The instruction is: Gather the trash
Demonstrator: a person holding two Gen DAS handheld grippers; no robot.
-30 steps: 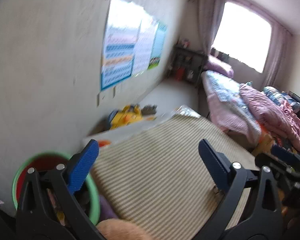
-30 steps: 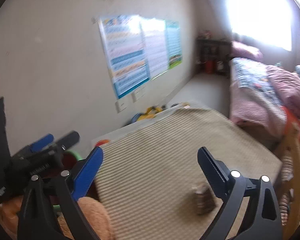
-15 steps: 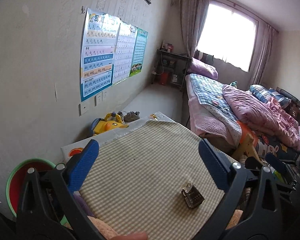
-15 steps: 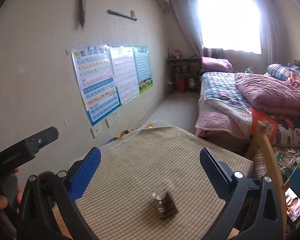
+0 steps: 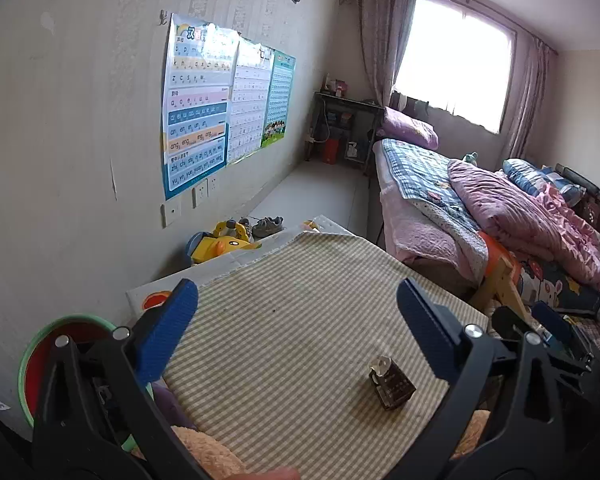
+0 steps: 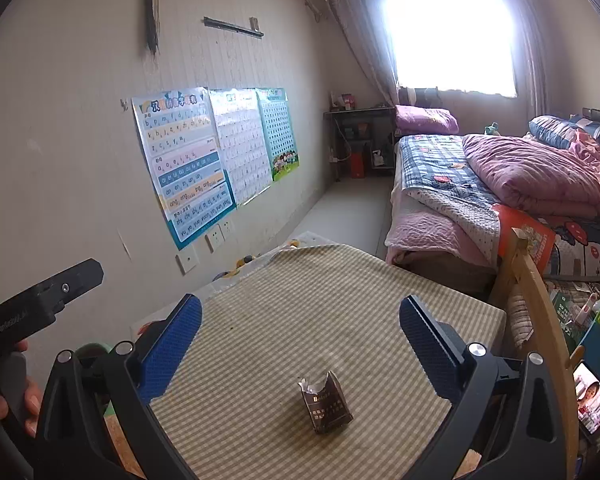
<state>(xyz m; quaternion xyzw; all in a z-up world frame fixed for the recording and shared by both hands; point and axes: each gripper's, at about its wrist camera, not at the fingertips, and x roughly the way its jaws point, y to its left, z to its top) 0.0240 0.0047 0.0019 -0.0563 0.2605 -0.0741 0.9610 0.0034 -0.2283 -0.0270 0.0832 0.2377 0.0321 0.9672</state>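
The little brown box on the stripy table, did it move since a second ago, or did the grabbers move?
The grabbers moved, not the box. Both cameras tipped back and steadied, so the blur cleared and the brown box came into the left view. Nothing was grabbed or dropped. The left gripper and right gripper stayed wide open, and the box stayed standing on the checked cloth, beside the green bin.

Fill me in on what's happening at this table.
A person holds a gripper in each hand over a table with a checked cloth. Both the left gripper and right gripper are open and empty. A torn-open brown cigarette pack stands alone on the cloth, untouched. A green-rimmed bin sits beside the table on the left.
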